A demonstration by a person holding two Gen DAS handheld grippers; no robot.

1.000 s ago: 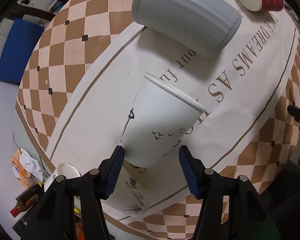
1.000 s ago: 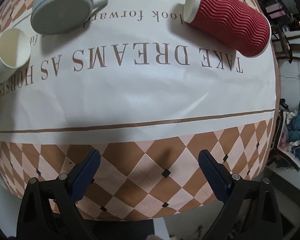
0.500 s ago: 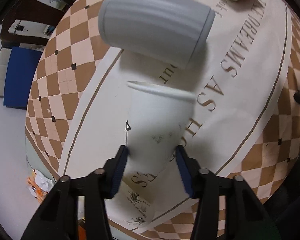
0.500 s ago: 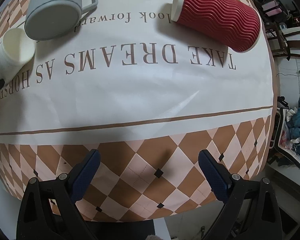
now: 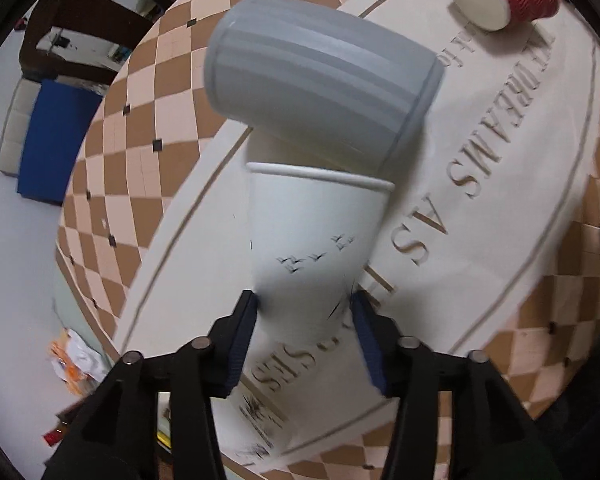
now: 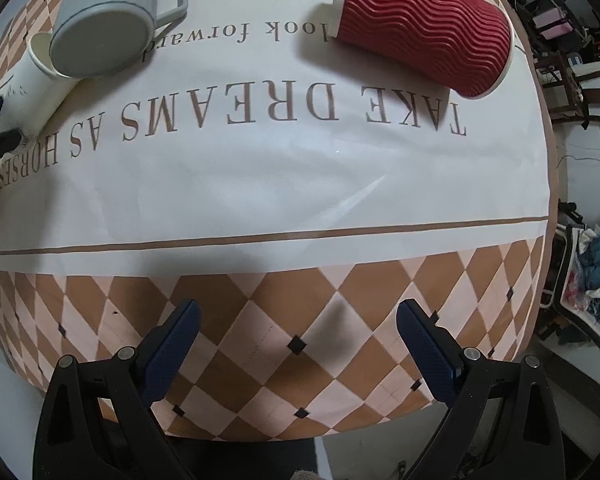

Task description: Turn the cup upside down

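Observation:
A white paper cup [image 5: 312,240] with small bird prints is gripped near its base by my left gripper [image 5: 304,312], mouth pointing away toward the grey mug. It seems lifted off the tablecloth. It also shows in the right wrist view [image 6: 32,84] at far left. My right gripper [image 6: 298,320] is open and empty over the checkered front part of the table.
A grey mug [image 5: 320,92] lies on its side just beyond the white cup's rim, also in the right wrist view [image 6: 108,20]. A red ribbed paper cup [image 6: 424,28] lies on its side at the far right. The lettered tablecloth [image 6: 300,184] covers the table.
My left gripper closed on the white cup's base and carried it toward the grey mug, turning its mouth away from me. My right gripper stayed nearly still.

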